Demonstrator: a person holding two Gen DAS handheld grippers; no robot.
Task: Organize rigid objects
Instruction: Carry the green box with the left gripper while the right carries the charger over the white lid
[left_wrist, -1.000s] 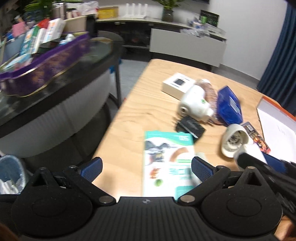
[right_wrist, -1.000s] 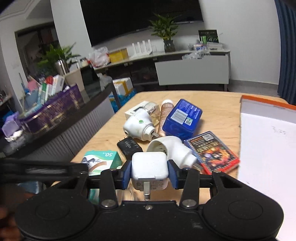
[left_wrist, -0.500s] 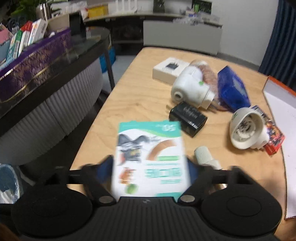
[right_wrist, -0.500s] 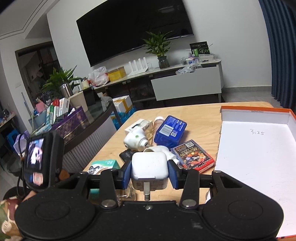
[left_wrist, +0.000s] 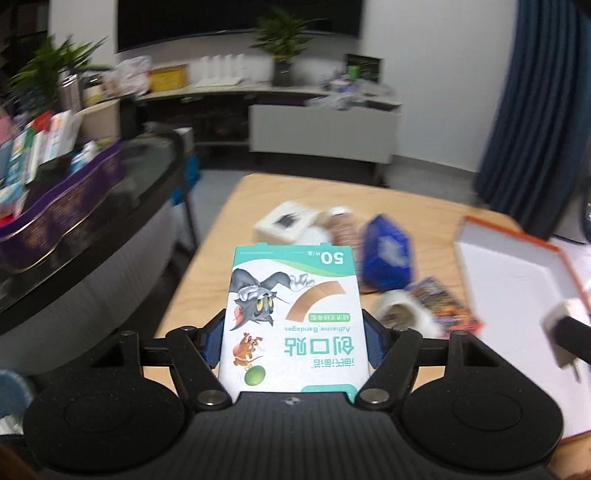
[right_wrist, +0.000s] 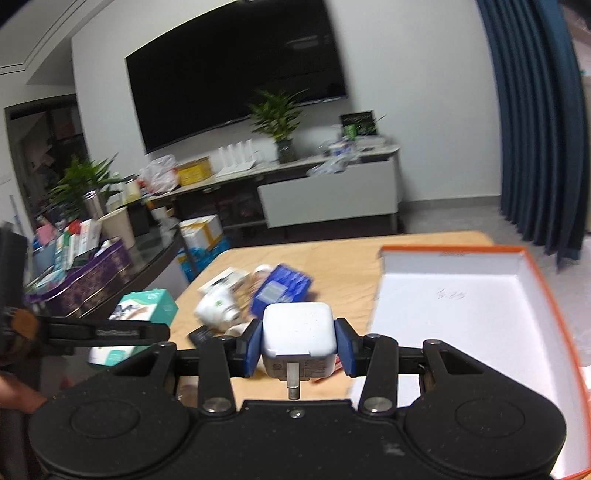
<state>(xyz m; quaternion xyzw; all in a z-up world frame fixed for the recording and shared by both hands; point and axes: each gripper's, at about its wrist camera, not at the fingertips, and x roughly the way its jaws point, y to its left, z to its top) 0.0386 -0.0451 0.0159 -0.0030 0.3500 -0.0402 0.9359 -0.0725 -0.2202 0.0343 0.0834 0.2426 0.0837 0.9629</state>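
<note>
My left gripper (left_wrist: 293, 341) is shut on a teal and white bandage box (left_wrist: 293, 314) and holds it above the wooden table (left_wrist: 229, 236). The box also shows in the right wrist view (right_wrist: 146, 306). My right gripper (right_wrist: 298, 345) is shut on a white charger cube (right_wrist: 298, 334), prongs toward the camera, held above the table next to the orange-edged white box (right_wrist: 461, 306). The charger also shows in the left wrist view (left_wrist: 563, 325) over that box (left_wrist: 517, 280).
On the table lie a blue pack (left_wrist: 386, 258), a white plug adapter (right_wrist: 218, 308), a white flat box (left_wrist: 284, 221), a white socket (left_wrist: 402, 314), a colourful card pack (left_wrist: 443, 308) and a black adapter (right_wrist: 201, 336). A dark counter with a purple tin (left_wrist: 59, 214) stands left.
My left gripper closed on the bandage box and lifted it off the table. My right gripper rose with the charger and moved toward the white box.
</note>
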